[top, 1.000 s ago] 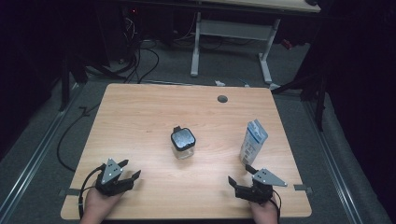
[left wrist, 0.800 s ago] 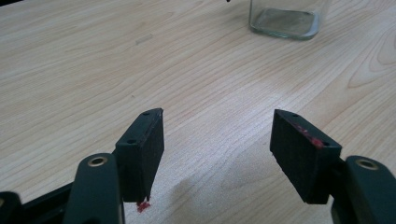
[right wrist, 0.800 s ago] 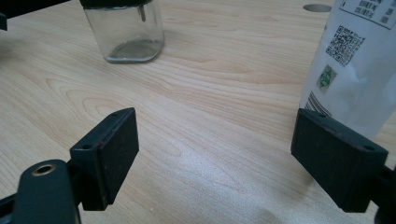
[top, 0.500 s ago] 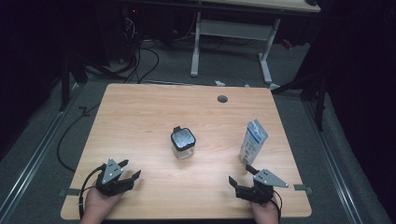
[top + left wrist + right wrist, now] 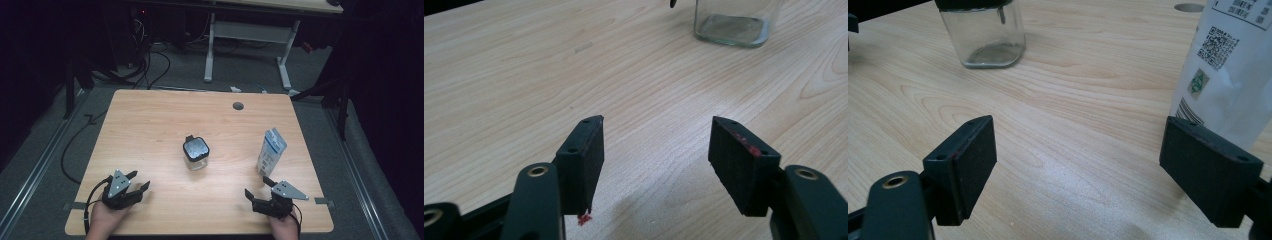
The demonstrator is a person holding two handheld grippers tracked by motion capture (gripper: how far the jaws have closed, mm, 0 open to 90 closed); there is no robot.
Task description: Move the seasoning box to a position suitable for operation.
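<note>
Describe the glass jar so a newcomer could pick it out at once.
Start at the wooden table and look to its middle. There stands the glass jar, upright, apart from both grippers and everything else. It is short, clear and squarish with a dark lid, while its only neighbour, the white and blue pouch toward the table's right edge, is tall, opaque and printed.
</note>
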